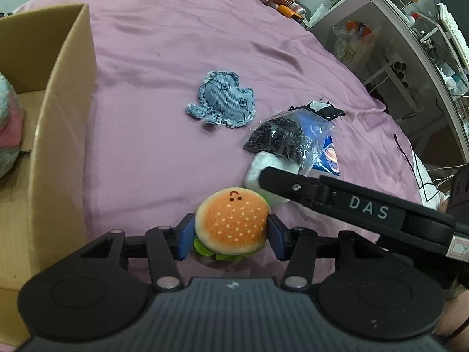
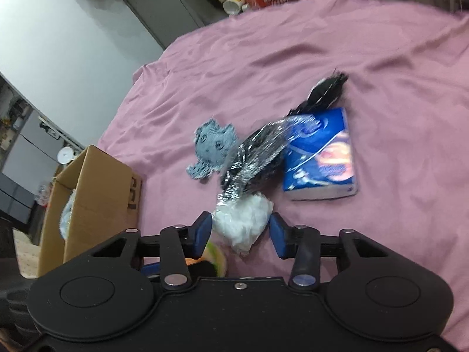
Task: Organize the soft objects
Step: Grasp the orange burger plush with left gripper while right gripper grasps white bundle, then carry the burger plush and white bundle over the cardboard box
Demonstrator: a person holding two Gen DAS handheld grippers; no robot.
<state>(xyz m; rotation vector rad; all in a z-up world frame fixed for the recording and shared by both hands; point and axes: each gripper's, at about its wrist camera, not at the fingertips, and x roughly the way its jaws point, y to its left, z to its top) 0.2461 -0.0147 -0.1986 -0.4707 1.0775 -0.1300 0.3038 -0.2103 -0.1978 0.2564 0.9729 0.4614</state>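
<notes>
Burger plush (image 1: 231,223) clamped in left gripper (image 1: 231,236) beside cardboard box (image 1: 63,117)

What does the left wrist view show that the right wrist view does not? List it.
Left only: the burger plush whole, between the left hand-held gripper fingers, and the right hand-held gripper's arm. Right only: the tissue pack unobscured, and the white bag between the right hand-held gripper fingers. Both: denim plush, box, purple sheet.
</notes>
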